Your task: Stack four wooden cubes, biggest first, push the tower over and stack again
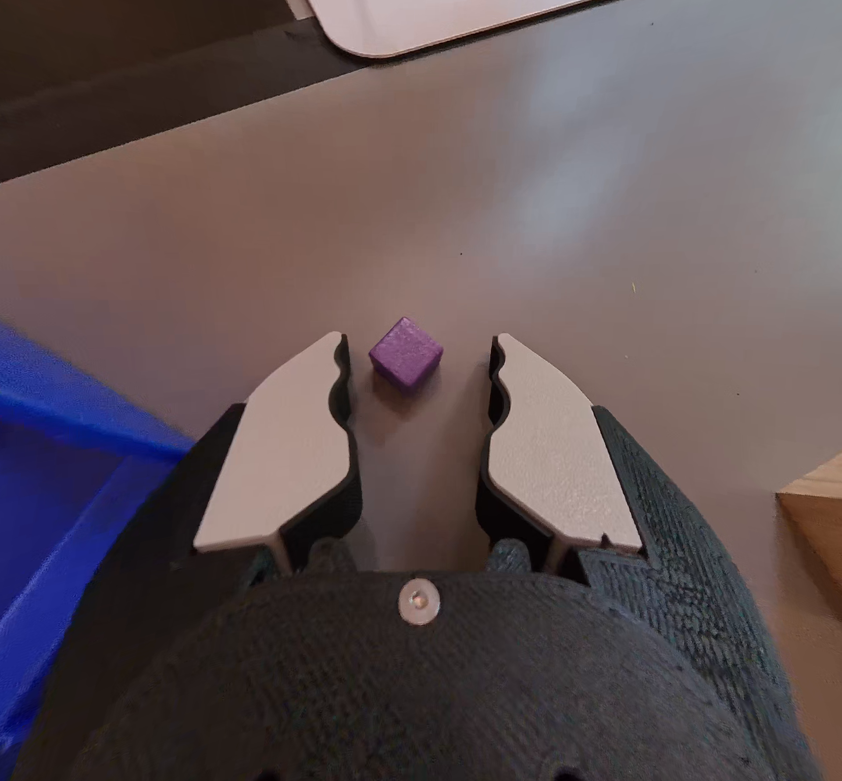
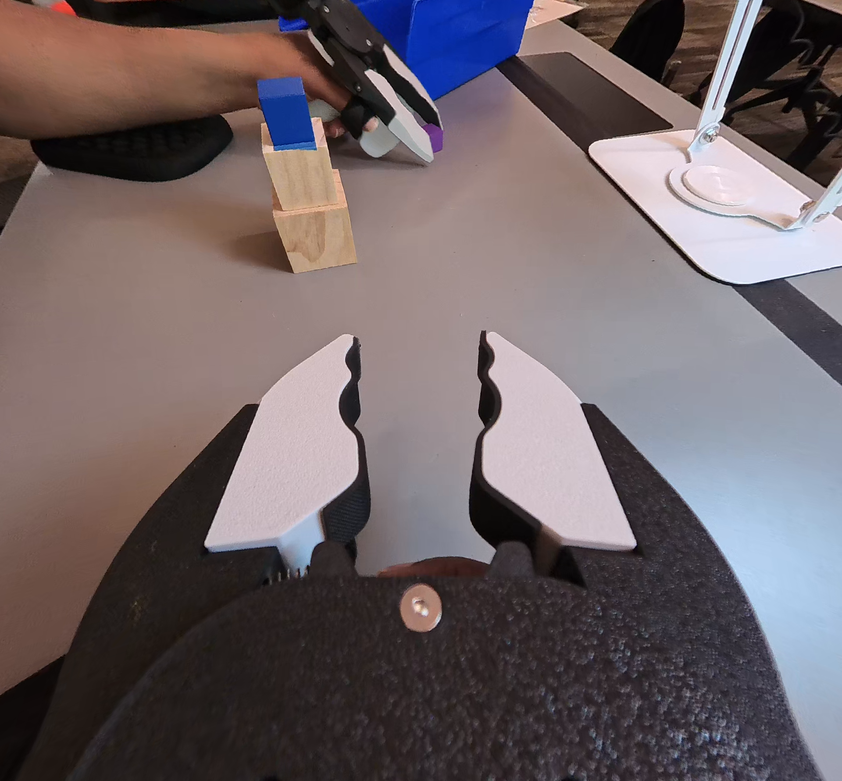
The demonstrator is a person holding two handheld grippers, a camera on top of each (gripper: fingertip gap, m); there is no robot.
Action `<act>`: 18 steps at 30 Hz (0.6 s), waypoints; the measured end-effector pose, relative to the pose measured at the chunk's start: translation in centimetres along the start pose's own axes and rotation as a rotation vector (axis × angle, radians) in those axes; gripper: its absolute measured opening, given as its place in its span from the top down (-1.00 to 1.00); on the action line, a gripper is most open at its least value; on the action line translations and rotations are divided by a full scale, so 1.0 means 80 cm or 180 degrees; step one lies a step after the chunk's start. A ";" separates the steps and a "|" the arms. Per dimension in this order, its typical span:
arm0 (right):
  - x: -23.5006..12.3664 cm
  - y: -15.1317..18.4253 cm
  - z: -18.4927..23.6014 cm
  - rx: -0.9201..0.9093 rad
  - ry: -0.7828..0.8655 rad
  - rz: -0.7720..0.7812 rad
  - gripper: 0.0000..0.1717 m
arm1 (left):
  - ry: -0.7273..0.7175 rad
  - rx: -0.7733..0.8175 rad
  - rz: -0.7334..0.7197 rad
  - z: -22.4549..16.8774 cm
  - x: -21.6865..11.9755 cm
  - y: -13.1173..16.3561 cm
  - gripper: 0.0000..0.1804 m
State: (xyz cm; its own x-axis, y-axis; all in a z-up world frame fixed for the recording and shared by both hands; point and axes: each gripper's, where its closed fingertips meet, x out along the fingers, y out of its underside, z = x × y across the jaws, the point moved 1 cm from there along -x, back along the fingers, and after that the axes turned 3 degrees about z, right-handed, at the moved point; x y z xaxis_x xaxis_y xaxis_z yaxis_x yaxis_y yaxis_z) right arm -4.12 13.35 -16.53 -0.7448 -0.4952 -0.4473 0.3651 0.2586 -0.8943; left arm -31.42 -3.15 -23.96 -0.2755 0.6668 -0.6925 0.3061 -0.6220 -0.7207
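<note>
A small purple cube [image 1: 405, 353] lies on the grey table [image 1: 592, 212] between my left gripper's fingertips. My left gripper [image 1: 419, 349] is open; neither pad touches the cube. In the right wrist view the left gripper [image 2: 423, 139] points down at the purple cube [image 2: 435, 137]. A tower stands to the left of it: a large wooden cube [image 2: 316, 235] at the bottom, a smaller wooden cube [image 2: 300, 169] on it, a blue cube [image 2: 284, 114] on top. My right gripper [image 2: 419, 344] is open and empty over bare table, nearer than the tower.
A blue bin [image 2: 451, 25] stands behind the tower and shows at the left in the left wrist view [image 1: 59, 463]. A white stand base [image 2: 729, 208] sits at the right. A black wrist rest [image 2: 132, 148] lies at the left. A person's arm [image 2: 114, 71] reaches across. The grippers' ends are close to 30 cm from one another.
</note>
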 end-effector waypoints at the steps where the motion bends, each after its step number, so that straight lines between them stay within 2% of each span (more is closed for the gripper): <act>1: -0.001 0.000 0.000 -0.0001 0.0001 -0.0002 0.42 | 0.0049 0.0066 -0.0005 -0.003 0.001 -0.001 0.38; 10: -0.001 0.002 -0.002 0.0006 0.0001 0.0009 0.43 | 0.0457 0.0511 -0.0058 -0.019 -0.012 0.011 0.55; 18: 0.004 0.005 0.001 0.0001 -0.0014 0.0054 0.43 | 0.0395 0.0509 -0.0117 -0.018 -0.008 0.007 0.58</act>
State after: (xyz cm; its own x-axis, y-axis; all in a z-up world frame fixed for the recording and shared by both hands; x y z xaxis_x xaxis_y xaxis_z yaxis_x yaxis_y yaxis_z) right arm -4.16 13.27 -16.99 -0.7360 -0.4943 -0.4625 0.3780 0.2668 -0.8866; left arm -29.74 -3.36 -23.89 -0.1664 0.7296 -0.6633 0.1466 -0.6469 -0.7483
